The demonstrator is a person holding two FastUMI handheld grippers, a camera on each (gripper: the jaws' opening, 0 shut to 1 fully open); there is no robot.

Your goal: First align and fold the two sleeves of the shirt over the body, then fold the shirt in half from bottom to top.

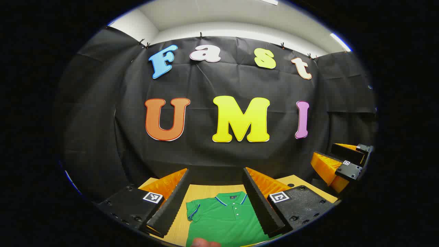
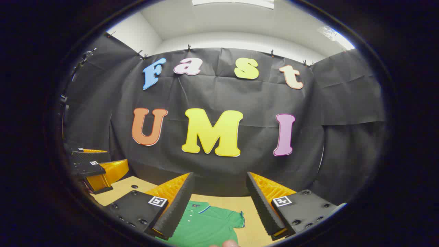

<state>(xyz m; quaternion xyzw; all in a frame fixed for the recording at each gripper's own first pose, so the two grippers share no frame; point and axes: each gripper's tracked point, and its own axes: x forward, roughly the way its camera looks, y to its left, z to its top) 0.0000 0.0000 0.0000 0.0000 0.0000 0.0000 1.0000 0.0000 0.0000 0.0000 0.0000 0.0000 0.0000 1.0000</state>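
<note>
Green polo shirt (image 1: 224,219), lying flat and face up on a light wooden table (image 1: 202,189). Collar (image 1: 230,198) toward the booth's back wall, edged with a thin blue stripe; short button placket below it, with pale buttons. Short sleeves spread out to the sides, unfolded, cuffs striped like the collar. In the right gripper view, shirt (image 2: 205,224) again spread flat, one sleeve (image 2: 236,219) reaching outward over the wood. Lower body and hem cut off at the bottom edge of both views.
</note>
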